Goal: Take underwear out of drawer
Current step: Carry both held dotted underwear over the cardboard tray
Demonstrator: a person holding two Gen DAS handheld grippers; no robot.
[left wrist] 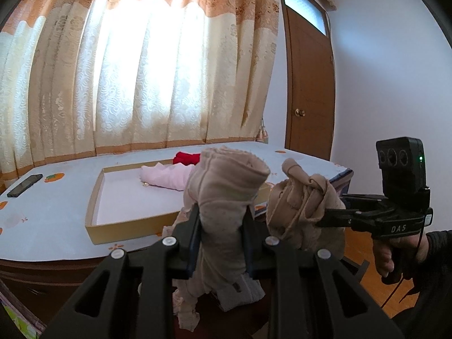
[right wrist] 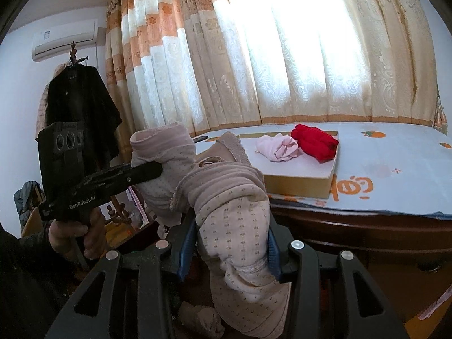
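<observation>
The bench (left wrist: 56, 197) is covered with a pale blue cloth printed with small orange fruits, and its dark wooden front shows below the near edge. On it lies a shallow tan tray (left wrist: 96, 195) with a white bottom. At the far right part of the tray lie a pink garment (left wrist: 166, 179) and a red garment (left wrist: 185, 158), touching each other. Far to the left on the cloth lies a dark phone (left wrist: 25, 185).

Behind the bench hangs a long cream and orange curtain (left wrist: 141, 70), bright where daylight comes through. To the right of it there is a brown door (left wrist: 309, 84) with a brass knob in a white wall. In the right wrist view, on the far left, a white air conditioner (right wrist: 65, 39) sits high on the wall, and a dark coat (right wrist: 82, 113) hangs on a stand below it.

The beige underwear (left wrist: 226, 197) is in the air in front of the bench — not in any drawer. The left tongs (left wrist: 221, 234) are pinching one bunched part of it, and the right tongs (right wrist: 230, 250) are pinching another dotted beige bunch of the underwear. A hand (left wrist: 395, 251) in a dark sleeve grips the handle of the right tongs.
</observation>
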